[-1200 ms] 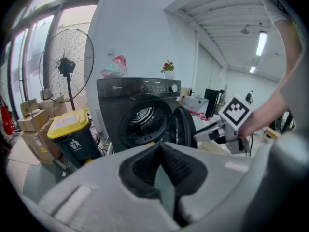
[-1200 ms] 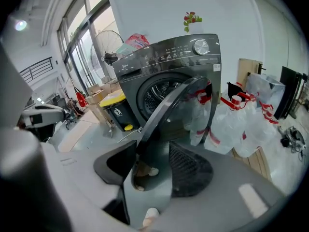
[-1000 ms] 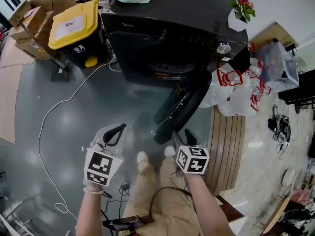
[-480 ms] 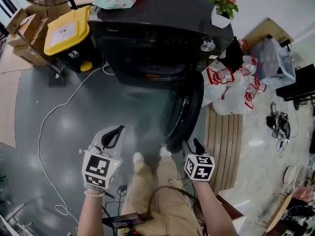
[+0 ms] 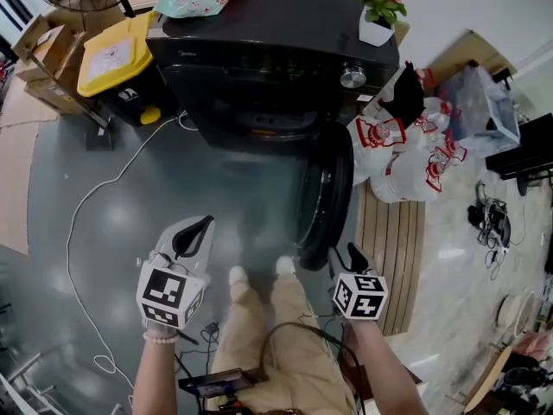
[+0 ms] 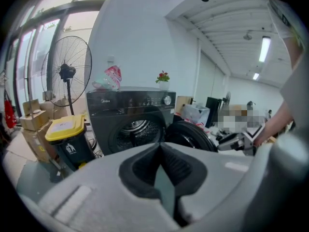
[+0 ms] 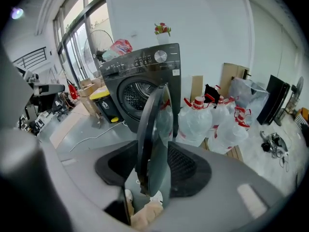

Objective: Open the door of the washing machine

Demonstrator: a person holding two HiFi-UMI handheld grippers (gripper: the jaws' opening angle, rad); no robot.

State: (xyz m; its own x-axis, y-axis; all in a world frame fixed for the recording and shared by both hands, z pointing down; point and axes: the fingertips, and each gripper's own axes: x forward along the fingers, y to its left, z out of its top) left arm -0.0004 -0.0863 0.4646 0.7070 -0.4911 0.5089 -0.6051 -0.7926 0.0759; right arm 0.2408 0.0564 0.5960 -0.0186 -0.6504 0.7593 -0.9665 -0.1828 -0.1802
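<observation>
The black washing machine (image 5: 276, 50) stands at the top of the head view, its drum opening (image 5: 268, 119) uncovered. Its round door (image 5: 327, 193) is swung out on the right, edge-on towards me. My right gripper (image 5: 343, 256) is at the door's near edge. In the right gripper view the door (image 7: 152, 129) stands between the wide jaws of the right gripper (image 7: 153, 166); the jaws have just closed a little and I see no pad pressing on it. My left gripper (image 5: 194, 230) hangs over the floor, shut and empty; the left gripper (image 6: 161, 151) faces the machine (image 6: 130, 115).
A yellow-lidded bin (image 5: 117, 54) and cardboard boxes (image 5: 47, 33) stand left of the machine. A white cable (image 5: 95, 197) loops over the grey floor. Water bottles in bags (image 5: 406, 158) and wooden slats (image 5: 397, 240) lie right of the door. A potted plant (image 5: 378, 20) sits on top.
The door has swung further open towards the right. My right gripper has moved right and nearer to me along with the door's edge. The left gripper has drifted slightly back.
</observation>
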